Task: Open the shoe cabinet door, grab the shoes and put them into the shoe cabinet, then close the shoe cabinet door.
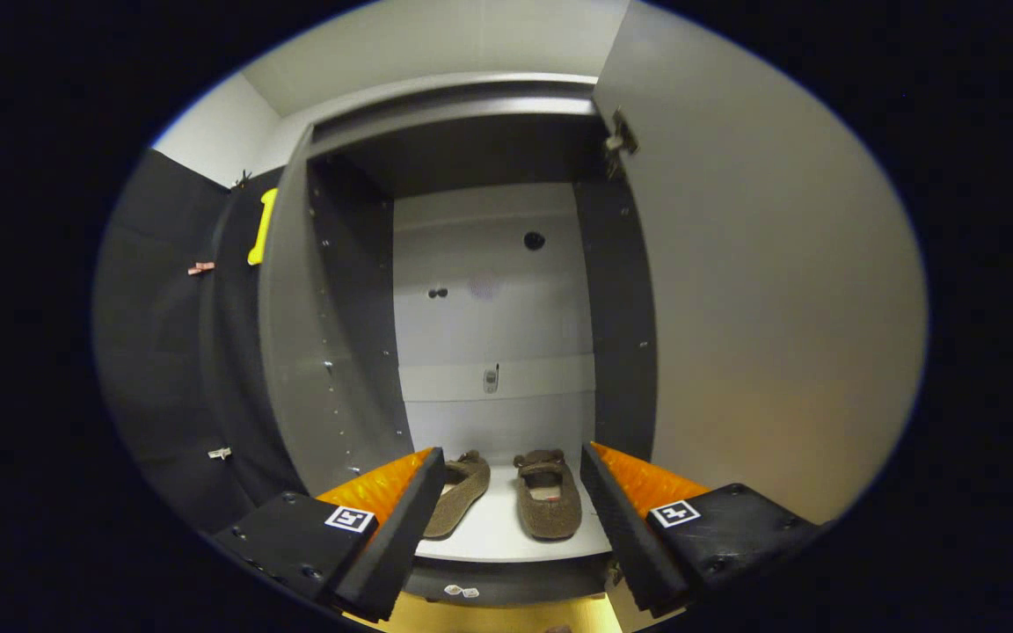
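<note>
While my claw (pixel 513 475) hangs spread wide and empty, its fingers (pixel 401 519) frame the shoes (pixel 506 503), which sit side by side just beyond them on the cabinet's (pixel 489 290) white bottom shelf (pixel 498 538); the door (pixel 779 308) stands open at right.

To my left hangs the black cloth wall (pixel 163 352) of the booth, with small clips (pixel 201 268) pinned on it. Above it I see a white wall (pixel 216 132) and a pale ceiling (pixel 436 44). Below me the floor (pixel 498 615) is yellowish wood, lit warmly.
</note>
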Available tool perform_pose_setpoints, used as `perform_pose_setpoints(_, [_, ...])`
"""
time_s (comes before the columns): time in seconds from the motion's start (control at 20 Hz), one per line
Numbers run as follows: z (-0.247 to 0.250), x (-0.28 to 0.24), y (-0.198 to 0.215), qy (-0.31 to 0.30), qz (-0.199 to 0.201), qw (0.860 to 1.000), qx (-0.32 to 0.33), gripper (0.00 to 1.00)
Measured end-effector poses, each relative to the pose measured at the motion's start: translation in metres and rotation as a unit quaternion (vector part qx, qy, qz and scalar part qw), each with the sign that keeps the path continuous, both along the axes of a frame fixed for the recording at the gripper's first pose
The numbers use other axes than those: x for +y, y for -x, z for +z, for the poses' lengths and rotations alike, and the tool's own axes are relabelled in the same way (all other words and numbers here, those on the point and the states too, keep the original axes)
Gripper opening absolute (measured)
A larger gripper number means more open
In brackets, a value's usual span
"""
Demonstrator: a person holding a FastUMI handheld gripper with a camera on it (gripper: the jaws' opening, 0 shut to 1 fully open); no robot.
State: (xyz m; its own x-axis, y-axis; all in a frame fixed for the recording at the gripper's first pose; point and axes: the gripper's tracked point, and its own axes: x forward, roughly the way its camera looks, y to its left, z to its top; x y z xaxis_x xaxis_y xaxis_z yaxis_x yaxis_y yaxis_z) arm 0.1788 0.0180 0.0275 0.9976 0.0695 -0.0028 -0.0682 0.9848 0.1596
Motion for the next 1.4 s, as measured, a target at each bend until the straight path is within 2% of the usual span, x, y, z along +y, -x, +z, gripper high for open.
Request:
perform_pose_setpoints(0.25, [0.015, -0.01, 0.09, 0.013, 0.006, 1.0, -0.012, 0.98])
perform_pose_setpoints(0.7, [0.028, -0.048, 0.222, 0.003, 0.029, 0.999, 0.02, 0.98])
perform_pose_setpoints(0.85, [0.024, -0.081, 0.244, 0.02, 0.022, 0.999, 0.028, 0.98])
perform_pose_setpoints(1.0, [0.03, -0.116, 0.266, 0.011, 0.006, 0.999, 0.037, 0.98])
perform_pose_setpoints(1.15, [0.03, -0.16, 0.279, -0.017, -0.031, 0.998, 0.047, 0.98])
perform_pose_setpoints(1.4, [0.007, -0.248, 0.265, -0.019, -0.104, 0.993, 0.053, 0.98])
